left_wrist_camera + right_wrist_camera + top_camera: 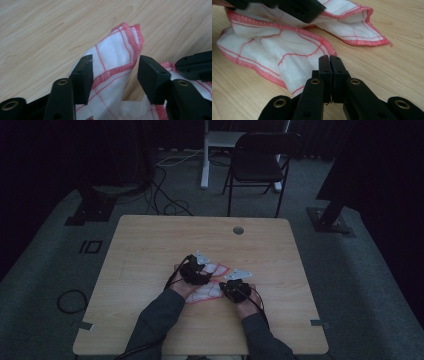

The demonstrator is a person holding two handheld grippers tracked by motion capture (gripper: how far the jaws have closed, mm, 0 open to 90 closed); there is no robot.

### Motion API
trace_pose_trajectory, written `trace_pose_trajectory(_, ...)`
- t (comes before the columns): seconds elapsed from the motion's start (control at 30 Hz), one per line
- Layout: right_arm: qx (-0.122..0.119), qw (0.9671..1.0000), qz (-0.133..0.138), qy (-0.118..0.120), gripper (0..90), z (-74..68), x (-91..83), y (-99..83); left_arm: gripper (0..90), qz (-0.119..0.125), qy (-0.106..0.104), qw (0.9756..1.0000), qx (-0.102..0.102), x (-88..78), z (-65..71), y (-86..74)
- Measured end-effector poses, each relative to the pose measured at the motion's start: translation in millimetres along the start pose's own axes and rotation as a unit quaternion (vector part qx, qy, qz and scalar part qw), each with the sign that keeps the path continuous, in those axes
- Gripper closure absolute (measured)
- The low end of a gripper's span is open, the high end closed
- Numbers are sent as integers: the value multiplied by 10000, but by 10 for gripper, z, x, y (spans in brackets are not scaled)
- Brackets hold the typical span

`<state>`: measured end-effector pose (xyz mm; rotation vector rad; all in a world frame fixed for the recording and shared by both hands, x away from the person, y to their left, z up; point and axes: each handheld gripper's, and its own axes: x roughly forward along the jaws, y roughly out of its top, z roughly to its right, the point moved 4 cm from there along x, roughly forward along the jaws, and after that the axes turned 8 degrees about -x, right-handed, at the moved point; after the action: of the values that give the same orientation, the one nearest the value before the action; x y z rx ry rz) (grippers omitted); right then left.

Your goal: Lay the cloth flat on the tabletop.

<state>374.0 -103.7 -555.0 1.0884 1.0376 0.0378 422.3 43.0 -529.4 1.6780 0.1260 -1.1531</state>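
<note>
Forearms in grey sleeves come in closest to the high camera, each hand carrying a black two-jaw gripper, and both meet over a white cotton cloth with red grid lines and a red stitched hem. That cloth is my landmark: it lies crumpled on the pale wooden table, a bit toward the person's side of the middle.

Left gripper hangs over the cloth's far end with its jaws spread wide. A raised, folded corner of the cloth stands up between them, but neither pad presses on it, so nothing is grasped there yet. Right gripper sits at the cloth's near edge, jaws clenched together. Whether a bit of hem is pinched between them I honestly can't tell; the fabric runs right up beside the left jaw and passes under it, but the tips themselves look closed on nothing.

Handling-wise, I'd guess the cloth is very light, totally limp and not fragile at all. It'll sag and bunch wherever it isn't supported, and a grab in the middle would probably just drag up a wad. The stitched hem looks thicker and grippier, so corners are the place to take hold, like that upright fold, keeping the two holds apart so it hangs flat.
</note>
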Motion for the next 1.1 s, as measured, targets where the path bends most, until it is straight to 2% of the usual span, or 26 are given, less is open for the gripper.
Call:
trace_pose_trajectory(0.03, -12, 10000, 14, 0, 892, -4, -7, 0, 524, -80, 52, 9999, 52, 11, 6, 1)
trace_pose_trajectory(0.13, -34, 10000, 24, 12, 892, -16, -28, -2, 728, -197, 99, 9997, 72, 21, -2, -4)
trace_pose_trajectory(0.17, -49, 10000, 38, 14, 892, -18, -37, -4, 728, -233, 157, 9996, 22, 13, -37, -12)
trace_pose_trajectory(0.2, -38, 10000, 69, 42, 892, -25, -60, -8, 826, -236, 166, 9996, -16, -1, -58, -15)
trace_pose_trajectory(0.27, -23, 9999, 107, 70, 892, -35, -91, -14, 860, -183, 199, 9996, -65, -34, -91, -12)
trace_pose_trajectory(0.47, -13, 9997, 214, 111, 892, -80, -185, -46, 873, 21, 292, 9993, -226, -188, -193, 16)
trace_pose_trajectory(0.63, -62, 9996, 251, 147, 892, -119, -230, -62, 874, 154, 382, 9980, -475, -299, -333, -10)
trace_pose_trajectory(0.87, -111, 9994, 248, 201, 892, -171, -271, -107, 874, 191, 495, 9961, -711, -413, -517, -101)
trace_pose_trajectory(0.9, -151, 9994, 236, 220, 892, -190, -284, -118, 874, 218, 529, 9951, -802, -447, -577, -140)
trace_pose_trajectory(1.1, -230, 9993, 208, 231, 892, -199, -301, -110, 874, 225, 615, 9919, -1085, -508, -742, -275)
